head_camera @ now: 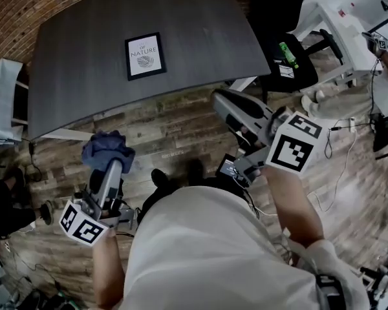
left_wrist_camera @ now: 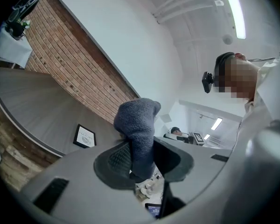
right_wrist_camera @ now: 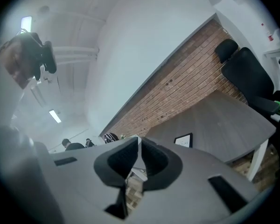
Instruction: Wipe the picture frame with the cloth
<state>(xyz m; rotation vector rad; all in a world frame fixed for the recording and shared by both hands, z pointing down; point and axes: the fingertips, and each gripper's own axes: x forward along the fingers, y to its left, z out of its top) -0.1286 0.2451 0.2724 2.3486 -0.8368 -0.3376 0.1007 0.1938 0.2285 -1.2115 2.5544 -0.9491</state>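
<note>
A black picture frame [head_camera: 145, 56] with a white print lies flat near the middle of the dark grey table [head_camera: 84, 76]; it also shows small in the left gripper view as the frame [left_wrist_camera: 85, 136] and in the right gripper view as the frame [right_wrist_camera: 183, 140]. My left gripper [head_camera: 110, 157] is held over the floor in front of the table, shut on a bunched blue-grey cloth [head_camera: 105, 150], which rises between the jaws as the cloth [left_wrist_camera: 137, 129]. My right gripper [head_camera: 221, 101] hovers at the table's front edge, right of the frame, shut with nothing between its jaws.
A black office chair [head_camera: 281, 50] stands at the table's right end, with white desks [head_camera: 346, 18] behind it. A white cabinet [head_camera: 3, 99] sits left of the table. Wood-plank floor [head_camera: 174, 134] lies between me and the table, with cables at the right.
</note>
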